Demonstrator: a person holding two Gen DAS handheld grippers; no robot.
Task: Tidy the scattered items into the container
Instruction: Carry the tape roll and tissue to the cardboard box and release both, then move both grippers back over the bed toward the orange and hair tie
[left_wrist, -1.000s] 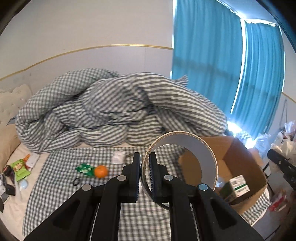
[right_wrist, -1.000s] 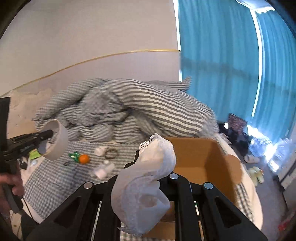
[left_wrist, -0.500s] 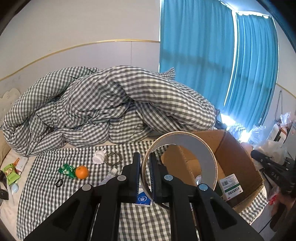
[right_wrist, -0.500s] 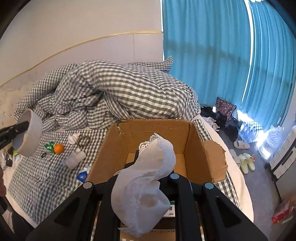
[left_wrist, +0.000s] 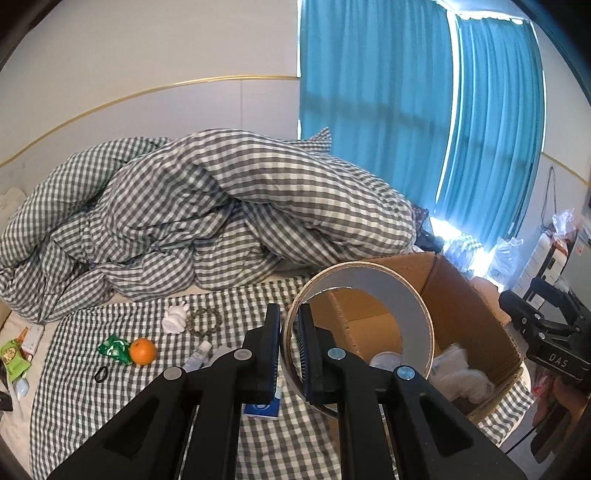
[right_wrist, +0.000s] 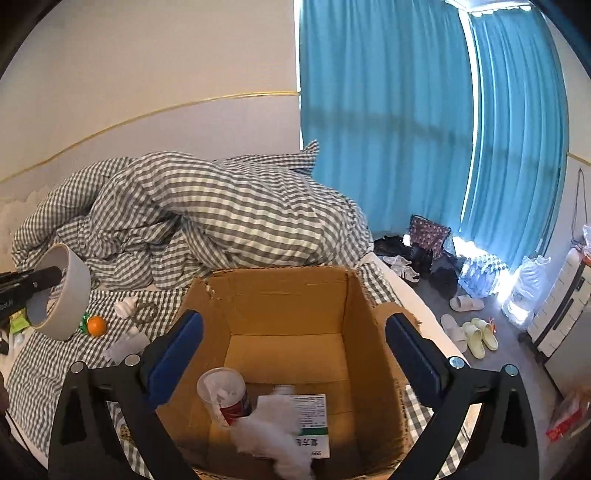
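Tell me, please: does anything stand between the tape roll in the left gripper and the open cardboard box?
Nothing visible does. The tape roll, clamped in the left gripper, hangs by the cardboard box, whose top is open. The right gripper, open, is above the box.

My right gripper (right_wrist: 293, 354) hangs over the open brown cardboard box (right_wrist: 280, 291), jaws just swung wide apart w/ nothing between them. The crumpled white lacy cloth (right_wrist: 275, 432) lies at the box bottom, partly over a white carton w/ a green stripe (right_wrist: 314, 410) and next to a clear plastic cup w/ a red band (right_wrist: 223, 391). At far left my left gripper (right_wrist: 29, 282) pinches the wall of a big beige tape roll (right_wrist: 61, 291) above the grey-white checked bedsheet (right_wrist: 33, 365). On the sheet: small orange fruit (right_wrist: 96, 325), white figurine (right_wrist: 125, 306), bead bracelet (right_wrist: 146, 312). A rumpled checked duvet (right_wrist: 207, 214) sits behind the box; teal curtains (right_wrist: 406, 118) to the right, pale slippers (right_wrist: 480, 332) on the floor.
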